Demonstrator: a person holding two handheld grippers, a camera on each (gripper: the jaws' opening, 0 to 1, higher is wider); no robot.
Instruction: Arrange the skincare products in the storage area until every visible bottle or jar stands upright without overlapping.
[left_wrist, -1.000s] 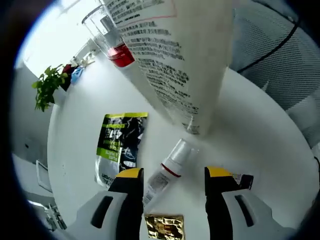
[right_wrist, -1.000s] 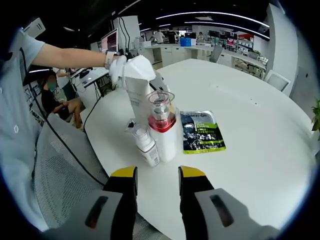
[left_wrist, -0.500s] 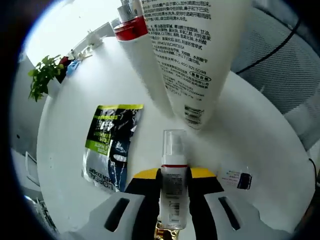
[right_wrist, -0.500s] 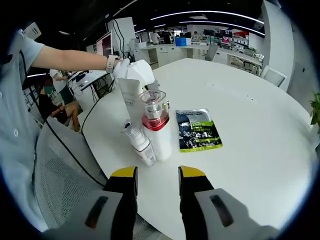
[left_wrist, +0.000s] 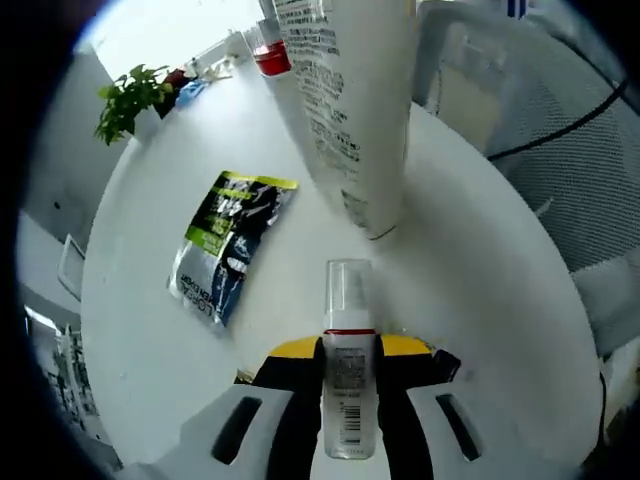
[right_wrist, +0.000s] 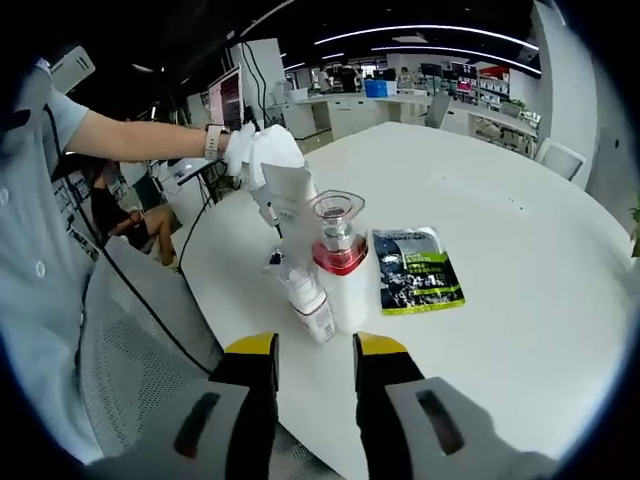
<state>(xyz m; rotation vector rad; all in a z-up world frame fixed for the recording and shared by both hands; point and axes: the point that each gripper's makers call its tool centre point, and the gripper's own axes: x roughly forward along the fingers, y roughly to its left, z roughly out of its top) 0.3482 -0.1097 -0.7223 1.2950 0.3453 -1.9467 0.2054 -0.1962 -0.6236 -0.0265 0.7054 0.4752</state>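
Two bottles (right_wrist: 338, 262), one tube (left_wrist: 350, 100), one sachet (left_wrist: 228, 242)

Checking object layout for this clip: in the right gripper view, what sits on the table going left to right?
White tube → small spray bottle → red-banded pump bottle → green-and-black sachet.

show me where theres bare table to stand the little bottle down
Bare white table lies beyond the green sachet, out to the far edge, and also between the sachet and the right gripper. It is crowded around the tall tube and red-collared pump bottle, where the left gripper holds the small bottle.
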